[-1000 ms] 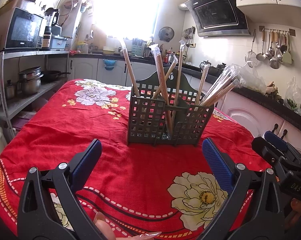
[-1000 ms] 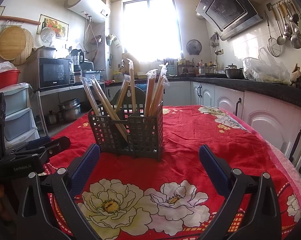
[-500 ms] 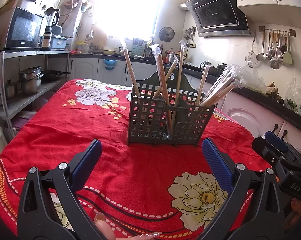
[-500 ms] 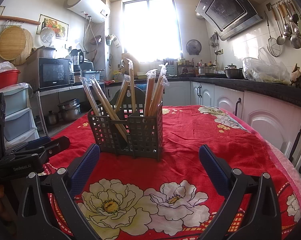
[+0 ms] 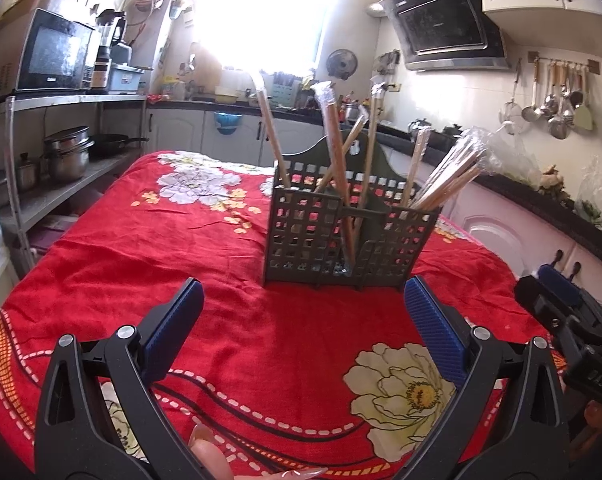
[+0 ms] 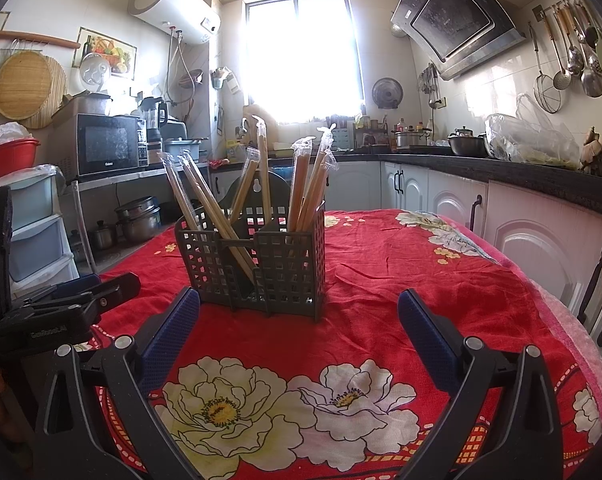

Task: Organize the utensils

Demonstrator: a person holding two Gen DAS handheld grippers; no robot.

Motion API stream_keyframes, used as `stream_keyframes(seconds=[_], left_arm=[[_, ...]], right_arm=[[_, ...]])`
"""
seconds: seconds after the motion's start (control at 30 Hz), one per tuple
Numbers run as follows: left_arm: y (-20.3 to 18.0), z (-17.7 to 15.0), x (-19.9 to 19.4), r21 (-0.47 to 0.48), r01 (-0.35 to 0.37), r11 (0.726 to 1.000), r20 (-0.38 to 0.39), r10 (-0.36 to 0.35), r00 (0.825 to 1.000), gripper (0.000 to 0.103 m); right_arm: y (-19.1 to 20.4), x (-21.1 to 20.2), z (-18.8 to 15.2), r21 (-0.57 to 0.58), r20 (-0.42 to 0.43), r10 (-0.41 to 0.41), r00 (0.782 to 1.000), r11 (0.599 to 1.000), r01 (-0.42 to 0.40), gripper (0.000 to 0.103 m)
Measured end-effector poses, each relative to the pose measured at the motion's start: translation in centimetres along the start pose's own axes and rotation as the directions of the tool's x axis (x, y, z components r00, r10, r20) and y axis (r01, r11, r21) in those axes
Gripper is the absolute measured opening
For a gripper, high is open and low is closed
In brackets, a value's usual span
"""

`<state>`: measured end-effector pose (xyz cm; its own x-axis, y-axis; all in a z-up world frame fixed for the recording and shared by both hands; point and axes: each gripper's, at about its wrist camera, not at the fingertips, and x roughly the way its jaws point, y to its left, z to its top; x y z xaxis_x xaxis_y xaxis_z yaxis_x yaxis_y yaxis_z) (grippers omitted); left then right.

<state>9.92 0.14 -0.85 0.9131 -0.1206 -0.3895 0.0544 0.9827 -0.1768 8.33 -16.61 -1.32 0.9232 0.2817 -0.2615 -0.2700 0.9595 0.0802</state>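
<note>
A dark green lattice utensil holder (image 5: 349, 236) stands on the red flowered tablecloth (image 5: 141, 248); it also shows in the right wrist view (image 6: 257, 268). Several plastic-wrapped chopstick pairs (image 5: 335, 160) stand tilted in its compartments, also seen in the right wrist view (image 6: 305, 184). My left gripper (image 5: 303, 332) is open and empty, a short way in front of the holder. My right gripper (image 6: 299, 332) is open and empty, also just in front of the holder. Each gripper shows at the edge of the other's view: the right (image 5: 561, 320), the left (image 6: 73, 304).
The table sits in a narrow kitchen. A metal shelf with pots (image 5: 65, 156) and a microwave (image 5: 53, 56) stands to the left. White cabinets (image 6: 541, 248) under a dark counter run along the right. Ladles hang on the wall (image 5: 553, 96).
</note>
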Motion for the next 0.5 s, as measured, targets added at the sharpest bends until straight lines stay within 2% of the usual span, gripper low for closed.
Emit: stream_keyframes(seconds=[0.07,0.23,0.3,0.33,0.37,0.43,0.47,0.5], left_arm=[[-0.1,0.0,0.1,0.002,-0.023,1.0,-0.006,0.023,1.0,0.092],[1.0,0.5,-0.4,-0.029,-0.018,0.999,-0.036,0.017,0.999,0.092],[2.7,1.5,0.1,-0.038,-0.077,0.996,-0.117,0.072,0.991,0.092],[3.6,1.8,0.3,-0.044,-0.095,0.995,-0.141,0.088,0.986,0.092],[5.3,2.4,0.6,-0.047,-0.136,0.99,-0.171,0.126,0.977,0.092],[7.6,3.0,1.6,-0.024,-0.211,0.977,-0.219,0.2,0.955,0.092],[9.2,3.1,2.8,-0.004,-0.269,0.963,-0.264,0.258,0.929,0.092],[10.2,3.0,3.6,-0.001,-0.3,0.954,-0.288,0.287,0.914,0.092]], right_arm=[[0.0,0.0,0.0,0.001,-0.002,-0.002,1.0,1.0,0.002,0.097],[-1.9,0.3,0.8,0.044,-0.059,-0.025,0.998,0.999,0.028,0.097],[-3.8,0.9,1.6,0.002,-0.085,-0.133,0.988,0.991,0.133,0.097],[-4.9,1.5,1.9,-0.029,-0.114,-0.191,0.975,0.982,0.189,0.097],[-6.1,2.5,2.1,-0.058,-0.165,-0.244,0.956,0.97,0.238,0.097],[-10.0,5.5,1.9,-0.088,-0.341,-0.328,0.881,0.944,0.318,0.097],[-11.1,6.4,1.7,-0.096,-0.389,-0.345,0.854,0.937,0.335,0.097],[-12.9,7.9,1.2,-0.12,-0.457,-0.378,0.805,0.923,0.365,0.097]])
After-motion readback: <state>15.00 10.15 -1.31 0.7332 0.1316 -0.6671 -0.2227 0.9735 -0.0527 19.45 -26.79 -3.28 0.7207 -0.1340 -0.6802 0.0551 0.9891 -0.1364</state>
